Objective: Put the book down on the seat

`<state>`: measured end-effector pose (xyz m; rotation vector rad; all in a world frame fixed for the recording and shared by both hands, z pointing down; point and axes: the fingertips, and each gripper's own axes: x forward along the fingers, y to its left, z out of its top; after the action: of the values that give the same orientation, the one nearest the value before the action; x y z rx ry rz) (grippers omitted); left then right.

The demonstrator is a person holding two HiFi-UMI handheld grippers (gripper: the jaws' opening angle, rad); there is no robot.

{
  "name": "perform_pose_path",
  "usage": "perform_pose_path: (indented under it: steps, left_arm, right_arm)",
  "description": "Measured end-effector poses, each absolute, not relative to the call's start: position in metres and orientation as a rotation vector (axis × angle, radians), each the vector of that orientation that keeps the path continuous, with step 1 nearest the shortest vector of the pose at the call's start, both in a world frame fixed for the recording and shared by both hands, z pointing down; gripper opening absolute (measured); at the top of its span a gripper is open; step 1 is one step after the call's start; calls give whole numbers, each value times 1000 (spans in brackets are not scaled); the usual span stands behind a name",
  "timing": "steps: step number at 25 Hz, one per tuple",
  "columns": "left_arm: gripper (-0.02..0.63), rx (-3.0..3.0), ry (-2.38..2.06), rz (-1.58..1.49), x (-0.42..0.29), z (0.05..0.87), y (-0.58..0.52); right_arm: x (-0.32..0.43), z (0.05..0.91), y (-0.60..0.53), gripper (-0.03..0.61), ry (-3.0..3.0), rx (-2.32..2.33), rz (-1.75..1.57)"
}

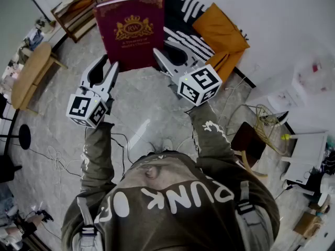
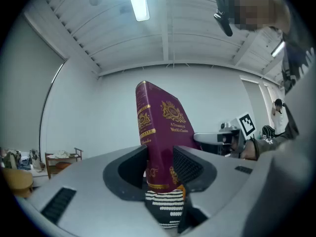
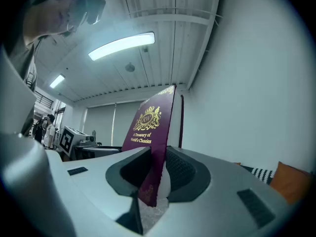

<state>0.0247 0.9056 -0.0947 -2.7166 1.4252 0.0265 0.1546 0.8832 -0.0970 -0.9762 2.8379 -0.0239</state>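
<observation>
My left tool (image 1: 106, 65) and right tool (image 1: 166, 51) grip the maroon gold-crested hardcover book (image 1: 131, 27), apparently above the orange seat (image 1: 226, 33); next I lower it flat.

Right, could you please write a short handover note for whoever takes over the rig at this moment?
Left gripper: shut on the maroon book, at its lower spine corner.
Right gripper: shut on the book's other lower corner.
Book: held upright between both grippers, in front of the orange seat with its striped cushion; it does not appear to rest on the seat.
Done: book gripped on both sides.
Left: lower it onto the seat, open both grippers, back away.
</observation>
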Motion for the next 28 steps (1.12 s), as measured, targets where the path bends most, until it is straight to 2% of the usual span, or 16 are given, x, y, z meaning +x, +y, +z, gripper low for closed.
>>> perform_pose_path:
  steps: [16, 28]
  left_arm:
    - [160, -2721, 1440, 8, 24, -93, 901]
    - [160, -2696, 1491, -22, 51, -90, 893]
  right_arm:
    - [154, -93, 879, 118, 2856, -933, -33]
    - [179, -89, 865, 117, 2861, -889, -53]
